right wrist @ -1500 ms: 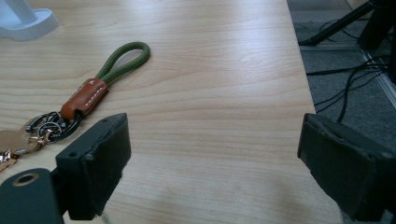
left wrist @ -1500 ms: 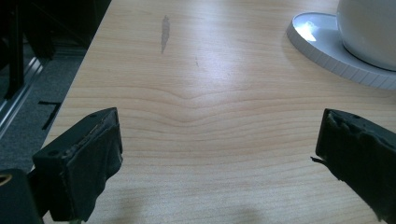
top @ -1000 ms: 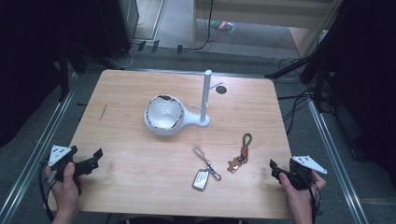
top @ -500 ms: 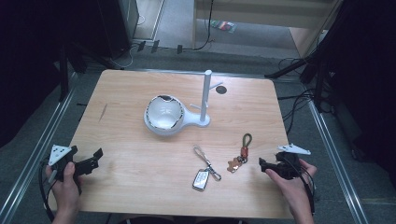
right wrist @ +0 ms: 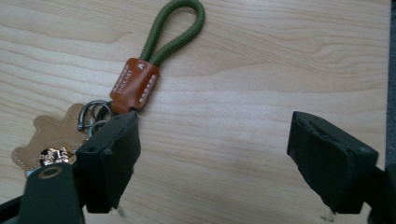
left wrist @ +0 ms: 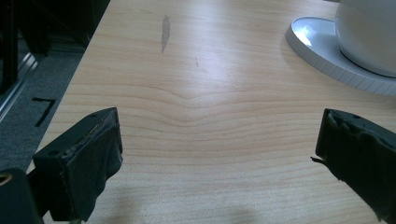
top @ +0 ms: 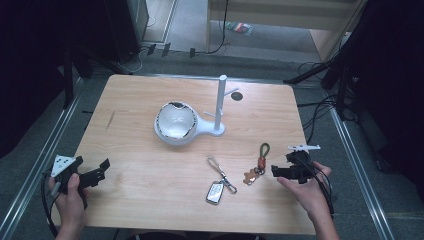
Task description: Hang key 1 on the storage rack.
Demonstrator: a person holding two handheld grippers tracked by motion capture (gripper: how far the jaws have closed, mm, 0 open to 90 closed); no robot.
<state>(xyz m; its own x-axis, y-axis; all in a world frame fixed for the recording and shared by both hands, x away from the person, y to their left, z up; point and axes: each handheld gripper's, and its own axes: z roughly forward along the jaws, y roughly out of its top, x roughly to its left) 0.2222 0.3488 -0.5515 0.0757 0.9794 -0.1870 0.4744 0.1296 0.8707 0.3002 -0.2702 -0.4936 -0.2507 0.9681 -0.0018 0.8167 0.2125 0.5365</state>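
Note:
A keychain with a green cord loop [right wrist: 173, 29], a brown leather tab [right wrist: 134, 85] and a bear-shaped charm [right wrist: 43, 137] lies on the wooden table [top: 150, 185], right of centre [top: 258, 164]. My right gripper [top: 281, 166] is just to its right, pointing at it. In the right gripper view its jaws [right wrist: 212, 135] stand open and have just been opening, with bare wood between them and the metal rings beside the left jaw. A key fob on a strap [top: 216, 191] lies to the left of the keychain. My left gripper [top: 103, 171] is open at the table's front left [left wrist: 219, 126].
A white bowl [top: 175, 122] on a white base with an upright peg post [top: 220, 102] stands mid-table, and its base rim [left wrist: 317, 51] lies ahead of the left gripper. A small dark spot [top: 236, 96] marks the far side. Cables and metal rails run along the floor on both sides.
My right gripper has moved left from the table's right edge toward the keychain and risen a little. The left gripper has stayed where it was.

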